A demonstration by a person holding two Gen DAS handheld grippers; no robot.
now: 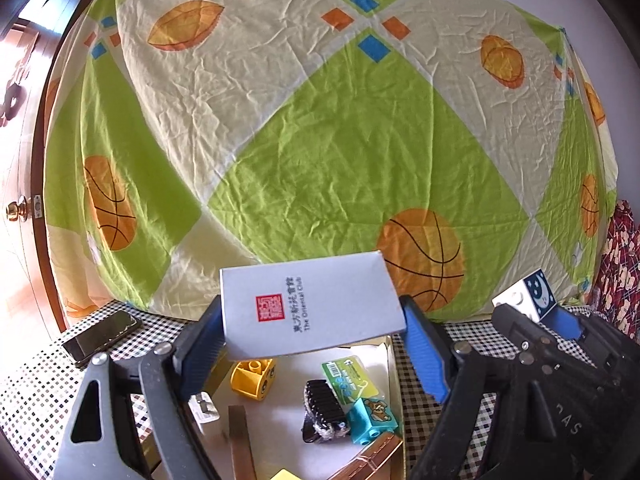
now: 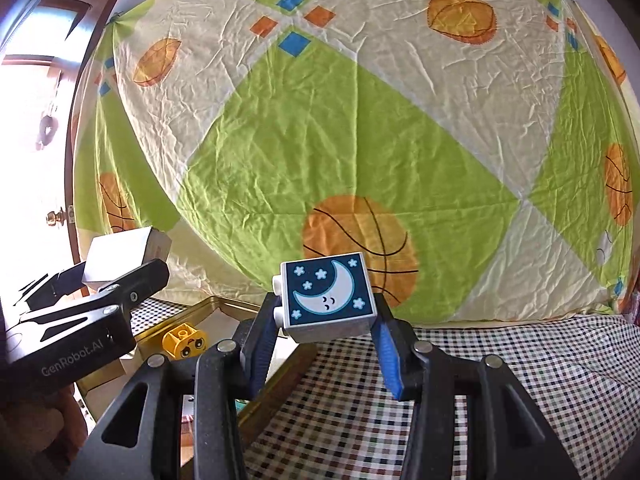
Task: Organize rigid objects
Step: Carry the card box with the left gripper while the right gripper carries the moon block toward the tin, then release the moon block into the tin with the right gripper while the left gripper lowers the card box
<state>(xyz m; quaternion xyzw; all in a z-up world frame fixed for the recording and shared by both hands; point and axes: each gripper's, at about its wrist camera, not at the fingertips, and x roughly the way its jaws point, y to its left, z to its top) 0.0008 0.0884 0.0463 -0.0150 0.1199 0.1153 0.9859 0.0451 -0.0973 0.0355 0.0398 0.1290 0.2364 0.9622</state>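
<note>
Three toy blocks are showing: one moon block (image 2: 329, 294), one yellow block (image 1: 253, 374), one teal block (image 1: 373, 418). One grey box (image 1: 310, 305), one phone (image 1: 101, 336), one green card (image 1: 349, 376), one black clip (image 1: 324, 412) and one tin (image 1: 394, 364) are also showing.

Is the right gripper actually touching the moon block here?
Touching. The right wrist view shows the moon block lifted off the checked cloth, pinched in the right gripper, with a blue finger pad against each side.
</note>
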